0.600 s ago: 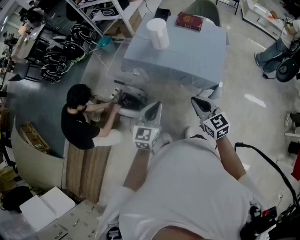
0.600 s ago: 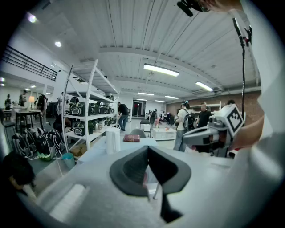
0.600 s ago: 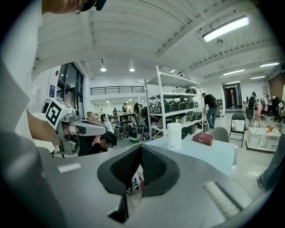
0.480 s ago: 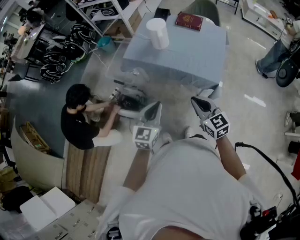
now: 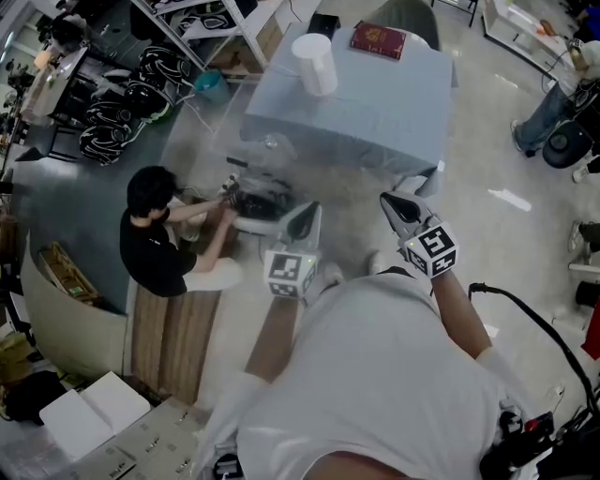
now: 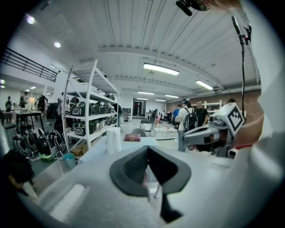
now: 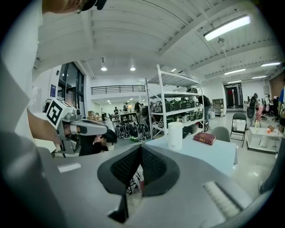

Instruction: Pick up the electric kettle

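The white cylindrical kettle [image 5: 315,64] stands upright on the far left part of a grey-blue table [image 5: 375,108]. It also shows in the left gripper view [image 6: 113,140] and the right gripper view [image 7: 175,135]. Both grippers are held side by side in front of my chest, well short of the table. My left gripper [image 5: 309,208] has its jaws together with nothing between them [image 6: 148,147]. My right gripper [image 5: 386,199] is likewise shut and empty [image 7: 140,147]. Each points towards the table, a little downward.
A red book [image 5: 378,41] lies on the table's far side, with a grey chair [image 5: 410,13] behind it. A person in black [image 5: 159,248] crouches over equipment at the table's near left corner. Shelves with dark bags [image 5: 122,94] stand at the left.
Both grippers keep their places. The person at the far right edge has shifted a little further away.
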The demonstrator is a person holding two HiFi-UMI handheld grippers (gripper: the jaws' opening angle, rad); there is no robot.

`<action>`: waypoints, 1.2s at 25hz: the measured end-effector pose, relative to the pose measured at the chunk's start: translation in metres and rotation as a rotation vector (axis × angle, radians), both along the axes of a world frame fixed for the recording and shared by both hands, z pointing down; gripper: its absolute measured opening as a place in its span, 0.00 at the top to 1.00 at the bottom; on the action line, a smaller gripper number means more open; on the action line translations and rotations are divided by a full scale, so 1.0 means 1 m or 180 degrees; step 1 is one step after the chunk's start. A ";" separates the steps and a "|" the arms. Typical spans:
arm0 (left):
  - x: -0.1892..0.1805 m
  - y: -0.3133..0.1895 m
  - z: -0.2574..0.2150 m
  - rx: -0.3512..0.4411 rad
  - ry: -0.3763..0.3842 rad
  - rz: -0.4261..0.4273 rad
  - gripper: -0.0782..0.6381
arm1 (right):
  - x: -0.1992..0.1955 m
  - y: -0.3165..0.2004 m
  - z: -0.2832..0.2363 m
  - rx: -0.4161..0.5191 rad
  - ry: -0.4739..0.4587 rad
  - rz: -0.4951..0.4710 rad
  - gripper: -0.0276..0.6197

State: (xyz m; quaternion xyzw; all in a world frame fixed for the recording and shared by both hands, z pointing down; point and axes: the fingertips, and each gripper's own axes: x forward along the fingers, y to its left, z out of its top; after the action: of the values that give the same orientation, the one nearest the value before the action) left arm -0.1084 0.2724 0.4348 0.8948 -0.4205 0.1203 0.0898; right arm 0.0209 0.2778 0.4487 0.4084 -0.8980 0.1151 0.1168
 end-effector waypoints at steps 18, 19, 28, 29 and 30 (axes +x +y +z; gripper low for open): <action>0.024 0.004 0.000 -0.0016 -0.0020 -0.0084 0.89 | 0.023 0.008 0.000 0.0014 0.0039 -0.0156 0.95; 0.026 0.003 0.002 -0.0022 -0.0032 -0.0099 0.89 | 0.027 0.009 0.002 0.0023 0.0071 -0.0175 0.95; 0.046 0.014 0.007 -0.0028 -0.0094 -0.0182 0.89 | 0.054 0.016 0.002 0.0047 0.0094 -0.0286 0.95; 0.051 0.015 0.008 -0.0032 -0.0093 -0.0197 0.89 | 0.057 0.017 0.002 0.0047 0.0086 -0.0312 0.95; 0.055 0.015 0.010 -0.0030 -0.0094 -0.0212 0.89 | 0.060 0.017 0.004 0.0046 0.0083 -0.0341 0.95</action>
State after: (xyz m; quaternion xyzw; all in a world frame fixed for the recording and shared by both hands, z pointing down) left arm -0.0538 0.2877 0.4445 0.8779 -0.4508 0.1324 0.0918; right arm 0.0813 0.2949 0.4522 0.3620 -0.9177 0.0969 0.1315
